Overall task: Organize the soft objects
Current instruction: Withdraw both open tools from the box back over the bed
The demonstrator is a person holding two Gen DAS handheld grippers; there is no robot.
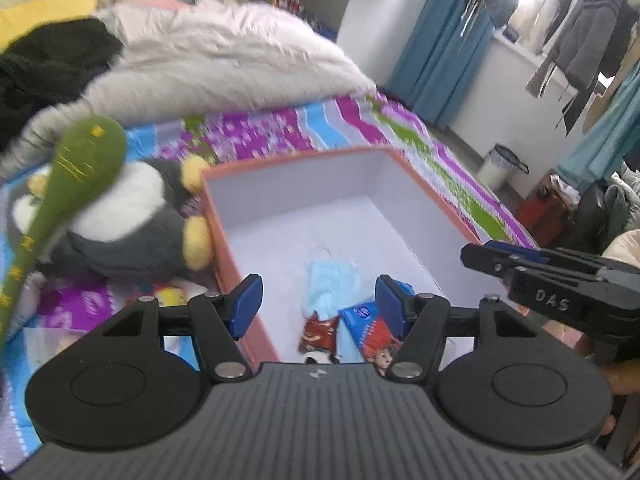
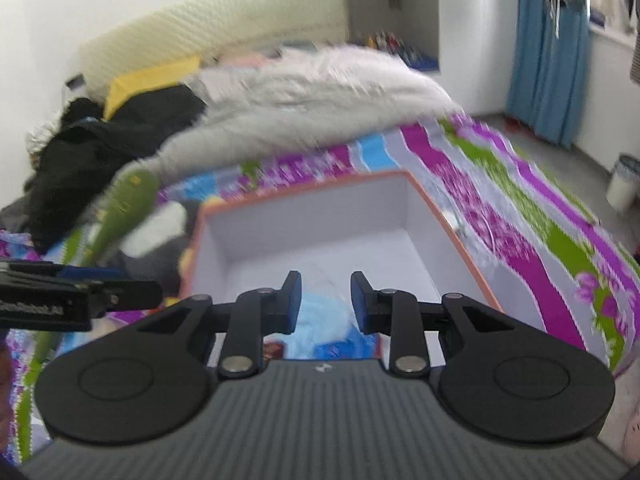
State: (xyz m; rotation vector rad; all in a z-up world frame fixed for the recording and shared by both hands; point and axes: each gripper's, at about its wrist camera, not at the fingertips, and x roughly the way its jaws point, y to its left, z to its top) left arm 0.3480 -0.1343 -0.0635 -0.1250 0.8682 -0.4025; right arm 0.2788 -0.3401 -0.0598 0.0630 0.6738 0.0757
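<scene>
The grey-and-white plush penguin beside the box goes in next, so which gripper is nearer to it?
Left. The left gripper hangs over the orange box's near end, on the side of the grey-and-white plush penguin. The right gripper sits farther across the box, away from it.

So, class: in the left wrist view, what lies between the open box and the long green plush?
The penguin plush lies there, on the bedspread beside the box, with the green plush partly over it.
</scene>
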